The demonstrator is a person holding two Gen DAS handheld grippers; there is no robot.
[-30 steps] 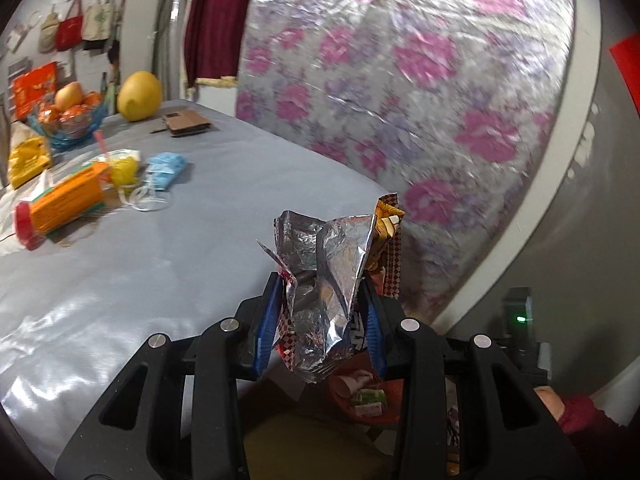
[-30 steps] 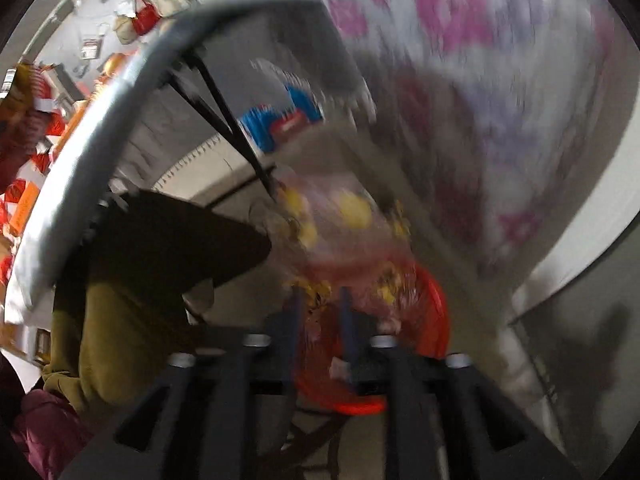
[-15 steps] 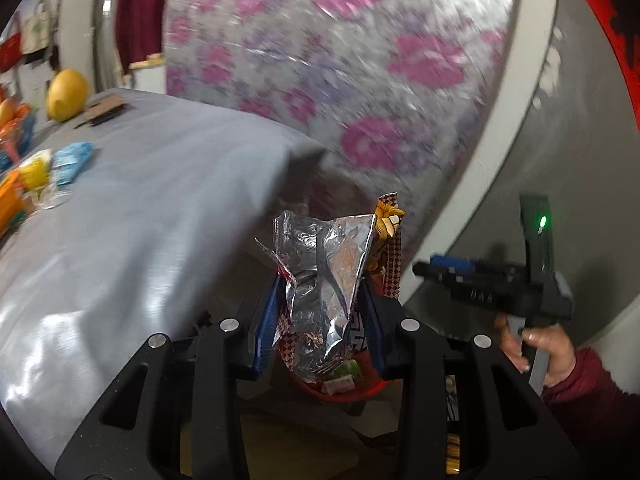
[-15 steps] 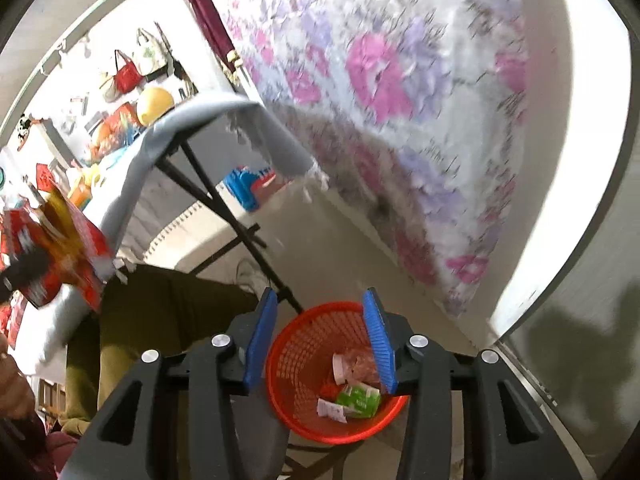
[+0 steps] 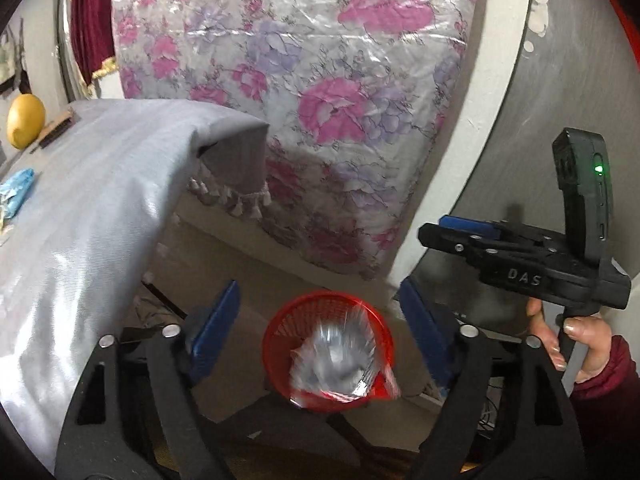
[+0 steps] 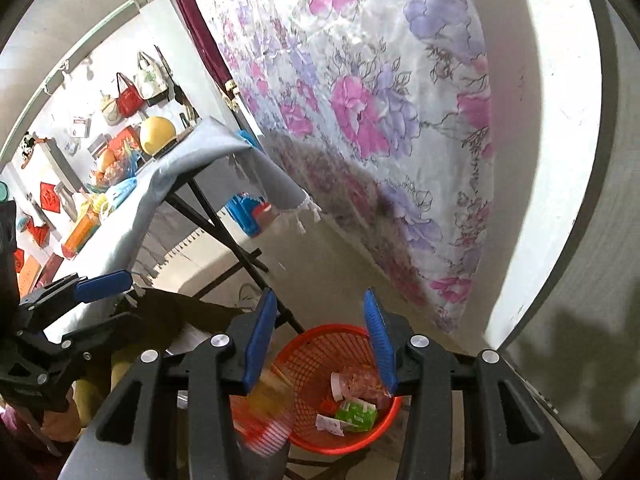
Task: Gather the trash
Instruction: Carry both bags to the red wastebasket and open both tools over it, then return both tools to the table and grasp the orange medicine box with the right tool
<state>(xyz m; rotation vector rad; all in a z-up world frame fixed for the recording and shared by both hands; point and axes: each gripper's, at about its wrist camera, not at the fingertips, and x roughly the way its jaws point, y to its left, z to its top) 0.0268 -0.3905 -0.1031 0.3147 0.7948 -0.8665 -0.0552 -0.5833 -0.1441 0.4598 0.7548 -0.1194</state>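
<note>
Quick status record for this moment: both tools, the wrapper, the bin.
left tool: open, empty, above the bin
right tool: open, empty, above the bin
foil wrapper: blurred, loose, at the bin's mouth
red bin: on the floor by the table; holds a green carton and other scraps

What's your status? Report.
Left hand-held gripper open, right hand-held gripper open. Foil wrapper, blurred, over red basket. Nothing blocking the basket.
</note>
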